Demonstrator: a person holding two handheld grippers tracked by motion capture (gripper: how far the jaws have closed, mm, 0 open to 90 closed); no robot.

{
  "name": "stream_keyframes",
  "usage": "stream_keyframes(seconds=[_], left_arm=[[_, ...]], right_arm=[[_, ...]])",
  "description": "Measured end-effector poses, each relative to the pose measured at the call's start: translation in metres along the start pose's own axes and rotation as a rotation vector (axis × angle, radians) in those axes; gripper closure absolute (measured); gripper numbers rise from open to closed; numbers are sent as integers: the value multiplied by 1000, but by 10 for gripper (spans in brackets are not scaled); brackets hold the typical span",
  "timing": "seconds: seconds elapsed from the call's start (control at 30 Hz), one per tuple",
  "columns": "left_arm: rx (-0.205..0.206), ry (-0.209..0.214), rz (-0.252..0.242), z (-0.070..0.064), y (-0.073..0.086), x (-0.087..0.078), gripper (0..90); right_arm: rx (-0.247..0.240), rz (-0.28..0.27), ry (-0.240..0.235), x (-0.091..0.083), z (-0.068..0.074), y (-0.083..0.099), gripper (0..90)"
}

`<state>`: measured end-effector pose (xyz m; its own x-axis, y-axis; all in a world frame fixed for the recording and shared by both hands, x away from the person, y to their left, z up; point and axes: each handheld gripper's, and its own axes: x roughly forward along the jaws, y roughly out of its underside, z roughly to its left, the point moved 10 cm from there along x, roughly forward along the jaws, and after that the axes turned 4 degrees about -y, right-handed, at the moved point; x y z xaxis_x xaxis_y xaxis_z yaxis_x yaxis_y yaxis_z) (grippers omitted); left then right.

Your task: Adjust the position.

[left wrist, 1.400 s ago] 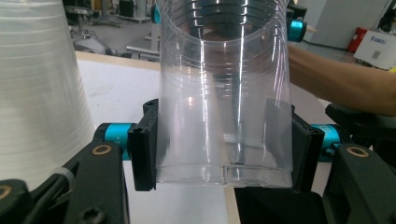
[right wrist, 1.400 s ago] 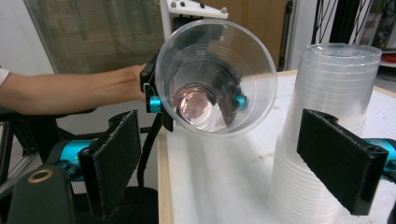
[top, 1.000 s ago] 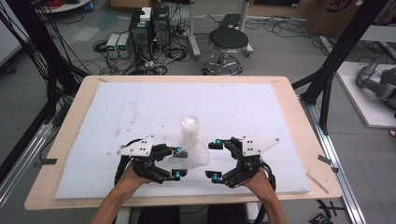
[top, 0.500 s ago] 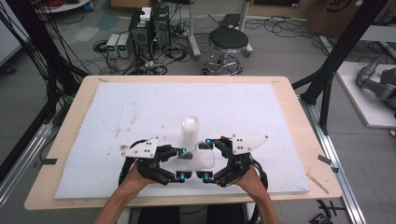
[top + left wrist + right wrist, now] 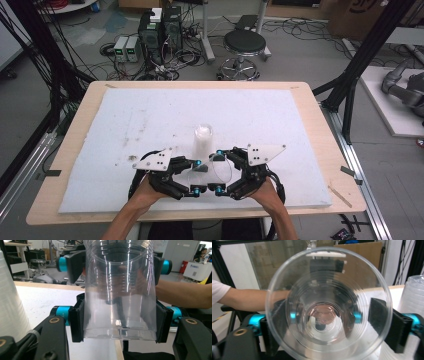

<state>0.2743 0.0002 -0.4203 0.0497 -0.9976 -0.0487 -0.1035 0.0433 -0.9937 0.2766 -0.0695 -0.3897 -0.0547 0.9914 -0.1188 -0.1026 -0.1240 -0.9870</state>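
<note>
A clear plastic cup [image 5: 207, 174] lies sideways between my two grippers near the table's front edge. My left gripper [image 5: 198, 176] is shut on its narrow base end; in the left gripper view its black pads [image 5: 76, 317] press both sides of the cup [image 5: 120, 290]. My right gripper [image 5: 215, 171] faces it from the right, its jaws closed around the wide mouth end. The right gripper view looks straight into the cup [image 5: 328, 302], with my right gripper [image 5: 328, 325] hugging its wall just behind the rim.
A stack of clear cups [image 5: 202, 140] stands upright just behind the grippers, close to both; the stack [image 5: 10, 297] also shows at the left gripper view's left edge. The white foam mat [image 5: 150, 115] covers the wooden table [image 5: 320, 130]. Forearms enter from the bottom.
The two grippers have come together from left and right. The right gripper, apart from the cup a second ago, now has its jaws around the cup's mouth end.
</note>
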Motion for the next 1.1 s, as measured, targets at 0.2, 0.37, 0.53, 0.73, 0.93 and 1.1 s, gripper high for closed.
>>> stream_keyframes(seconds=[0.2,0.37,0.53,0.73,0.93,1.1], left_arm=[[-1,4,5,0,0,1,409],[3,5,10,-1,-1,0,409],[-4,4,20,-1,0,0,407],[0,7,23,-1,0,1,406],[-9,6,45,-2,1,3,279],[-38,-5,63,-2,0,-1,70]], right_arm=[[-9,-16,-18,-1,2,-1,262],[-15,-17,-24,-1,3,-1,300],[-8,-14,-26,-1,3,-1,304],[-8,-17,-24,-2,3,-1,312],[-6,-32,-28,-2,4,-2,319],[-7,-39,-19,-6,3,-4,319]])
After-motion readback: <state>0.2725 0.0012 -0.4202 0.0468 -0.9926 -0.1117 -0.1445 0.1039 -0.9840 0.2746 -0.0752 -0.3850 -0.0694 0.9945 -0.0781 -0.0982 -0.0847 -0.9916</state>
